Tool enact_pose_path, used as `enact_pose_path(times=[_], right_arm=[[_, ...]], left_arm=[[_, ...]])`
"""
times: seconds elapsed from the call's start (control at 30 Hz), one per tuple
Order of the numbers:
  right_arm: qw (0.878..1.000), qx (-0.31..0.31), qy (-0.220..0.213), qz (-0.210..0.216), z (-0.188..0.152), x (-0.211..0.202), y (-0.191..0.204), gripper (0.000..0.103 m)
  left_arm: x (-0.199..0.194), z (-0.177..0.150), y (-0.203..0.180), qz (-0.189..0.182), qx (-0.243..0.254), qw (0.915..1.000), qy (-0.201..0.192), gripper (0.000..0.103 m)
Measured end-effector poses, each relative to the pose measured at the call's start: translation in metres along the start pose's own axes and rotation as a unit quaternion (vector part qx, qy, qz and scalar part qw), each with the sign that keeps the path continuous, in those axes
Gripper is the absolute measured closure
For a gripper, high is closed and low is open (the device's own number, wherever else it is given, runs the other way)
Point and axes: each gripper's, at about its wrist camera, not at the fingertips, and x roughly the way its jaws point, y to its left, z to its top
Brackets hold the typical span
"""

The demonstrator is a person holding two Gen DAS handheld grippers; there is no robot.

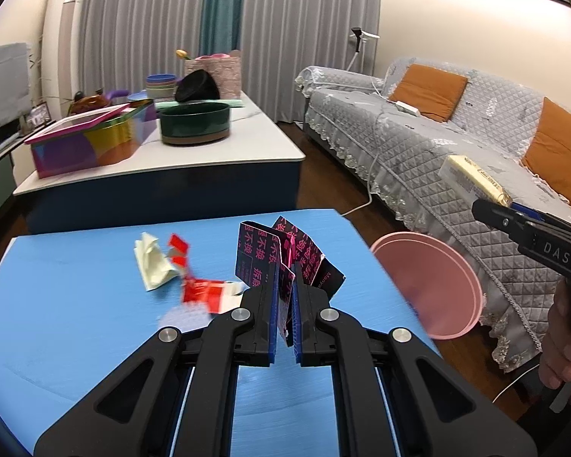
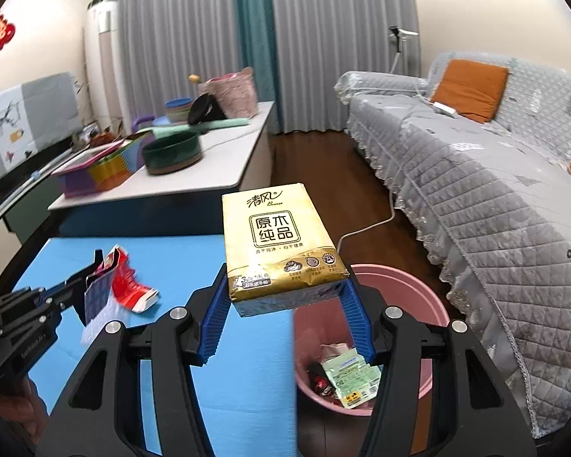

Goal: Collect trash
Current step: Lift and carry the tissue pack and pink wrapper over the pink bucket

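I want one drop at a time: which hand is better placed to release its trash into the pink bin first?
Right. The right gripper holds the gold tissue pack right beside the pink bin, while the left gripper, shut on the black-and-pink wrapper, sits over the blue table.

Even, soft indoor light fills both views, with no hard shadows and only a mild sheen on the glossy gold tissue pack and the white tabletop. Both fisheye pictures bow straight lines strongly, bending the pleated grey curtains toward 12 o'clock and closing in dark vignette corners at the edges. Motion blur smears the crumpled red and white wrapper and the round pink plastic bin, while the black gripper arms at 6 o'clock stay sharp.
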Motion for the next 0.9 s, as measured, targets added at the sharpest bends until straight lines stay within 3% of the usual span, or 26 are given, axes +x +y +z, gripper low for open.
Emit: enact_pose_path(times=[0.63, 0.9], right_arm=[[0.995, 0.064, -0.028, -0.073, 0.018, -0.001, -0.076, 0.048], [0.990, 0.110, -0.007, -0.089, 0.017, 0.015, -0.114, 0.048]], left_arm=[[0.037, 0.033, -0.091, -0.072, 0.030, 0.9969, 0.004, 0.097], [0.064, 0.038, -0.121, -0.107, 0.037, 0.9935, 0.017, 0.097]])
